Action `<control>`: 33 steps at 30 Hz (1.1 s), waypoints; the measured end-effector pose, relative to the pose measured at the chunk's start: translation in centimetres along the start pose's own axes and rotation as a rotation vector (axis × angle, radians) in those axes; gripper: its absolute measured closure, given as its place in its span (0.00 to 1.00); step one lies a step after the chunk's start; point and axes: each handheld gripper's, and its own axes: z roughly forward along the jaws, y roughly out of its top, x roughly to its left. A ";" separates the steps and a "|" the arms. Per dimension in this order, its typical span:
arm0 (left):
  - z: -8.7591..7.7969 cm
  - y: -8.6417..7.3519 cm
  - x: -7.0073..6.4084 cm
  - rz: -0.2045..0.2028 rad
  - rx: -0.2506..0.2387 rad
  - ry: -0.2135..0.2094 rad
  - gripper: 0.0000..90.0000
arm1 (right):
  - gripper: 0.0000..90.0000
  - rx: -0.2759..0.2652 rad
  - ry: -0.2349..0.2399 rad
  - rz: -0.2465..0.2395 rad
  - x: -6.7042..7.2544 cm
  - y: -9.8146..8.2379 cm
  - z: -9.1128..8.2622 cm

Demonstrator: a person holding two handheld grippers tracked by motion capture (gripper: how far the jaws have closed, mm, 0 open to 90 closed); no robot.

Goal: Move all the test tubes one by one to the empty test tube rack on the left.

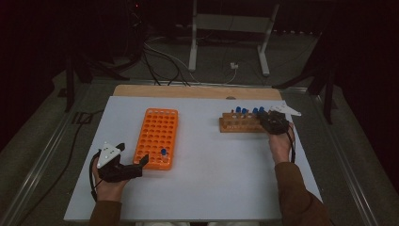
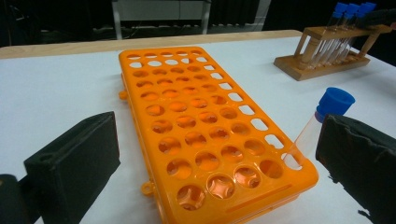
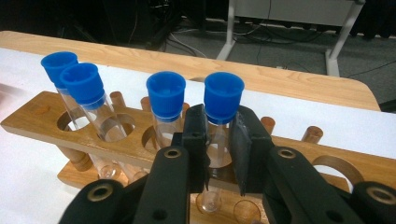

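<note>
Clamping a blue-capped tube (image 3: 218, 126), the right hand-held gripper (image 3: 219, 140); left hand-held gripper (image 2: 210, 154) gapes.

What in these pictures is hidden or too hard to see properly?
- High view: the right gripper covers the tube it grips, so the hold is unreadable there.
- Right gripper view: the gripped tube has its glass hidden by the black pads; the wooden rack is cut off at the right edge.
- Left gripper view: the single tube in the orange rack has its lower end hidden in its hole.
</note>
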 end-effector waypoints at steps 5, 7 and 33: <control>0.0 0.0 0.0 0.002 0.001 0.002 0.01 | 0.86 -0.019 -0.003 -0.004 0.0 0.3 -0.4; 0.0 0.0 0.0 0.002 0.002 0.001 0.01 | 0.86 -0.023 -0.005 -0.004 -0.1 0.4 -0.6; -0.3 0.4 -0.2 -0.006 -0.009 -0.009 0.01 | 0.86 -0.135 0.025 -0.065 0.6 3.9 -5.1</control>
